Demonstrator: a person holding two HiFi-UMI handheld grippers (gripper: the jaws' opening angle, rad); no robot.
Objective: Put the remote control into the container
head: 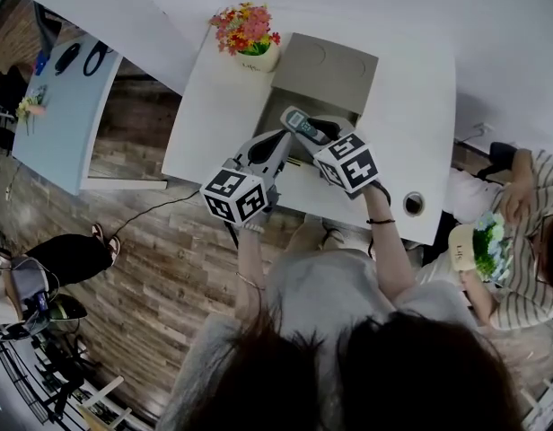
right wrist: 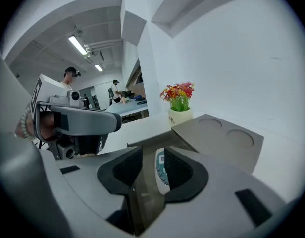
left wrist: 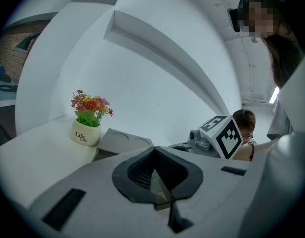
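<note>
The grey remote control (head: 302, 125) with a small display sits between the jaws of my right gripper (head: 323, 135), over the front of the open grey container (head: 285, 106), whose lid (head: 329, 72) is folded back. In the right gripper view the remote (right wrist: 161, 168) stands against the right pad with its face turned left. A gap shows between it and the left pad, so my right gripper (right wrist: 153, 174) is open around it. My left gripper (head: 278, 142) hovers just left of the container. Its jaws (left wrist: 153, 170) meet with nothing between them.
A white pot of red and yellow flowers (head: 250, 39) stands on the white table (head: 411, 106) just behind the container's left corner. The table has a cable hole (head: 413, 203) near its front right. A seated person (head: 519, 232) holds another flower pot beyond the table's right end.
</note>
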